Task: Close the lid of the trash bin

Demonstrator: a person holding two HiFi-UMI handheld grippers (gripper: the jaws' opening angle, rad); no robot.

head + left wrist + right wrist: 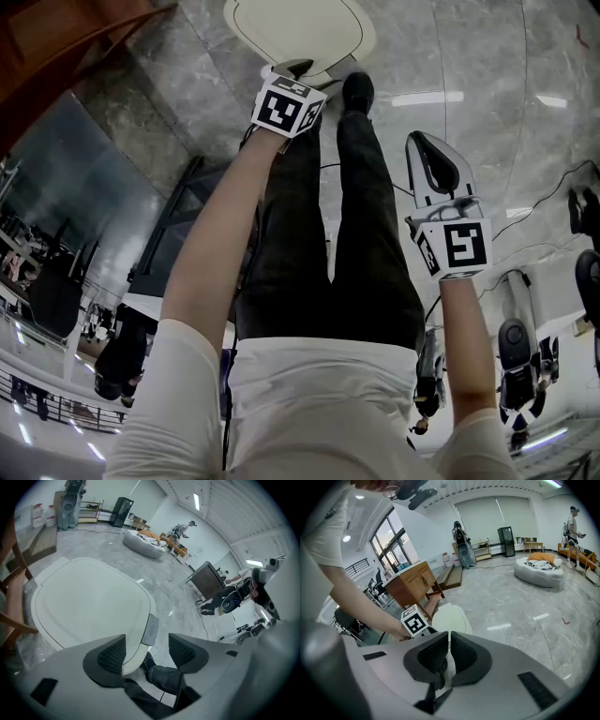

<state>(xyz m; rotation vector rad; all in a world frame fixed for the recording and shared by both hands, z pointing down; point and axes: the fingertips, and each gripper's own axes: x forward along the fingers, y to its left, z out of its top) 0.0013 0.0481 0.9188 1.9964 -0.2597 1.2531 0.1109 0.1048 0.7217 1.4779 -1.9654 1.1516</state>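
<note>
Seemingly done: lid (89, 602) lies flat; left hand-held gripper (140, 651) apart over its edge, empty; right hand-held gripper (447, 656) together.

We stand on a glossy grey marble floor (506, 66). Directly on it rest a cream plastic trash bin (300, 33), a white round beanbag (539, 571), a wooden cabinet (412, 585) and our black shoe (357, 91).

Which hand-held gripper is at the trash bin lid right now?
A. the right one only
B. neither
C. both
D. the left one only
D: the head view shows the left hand-held gripper at the near edge of the white trash bin lid, jaws apart, while the right hand-held gripper is off to the side over the floor, jaws together on nothing.
</note>
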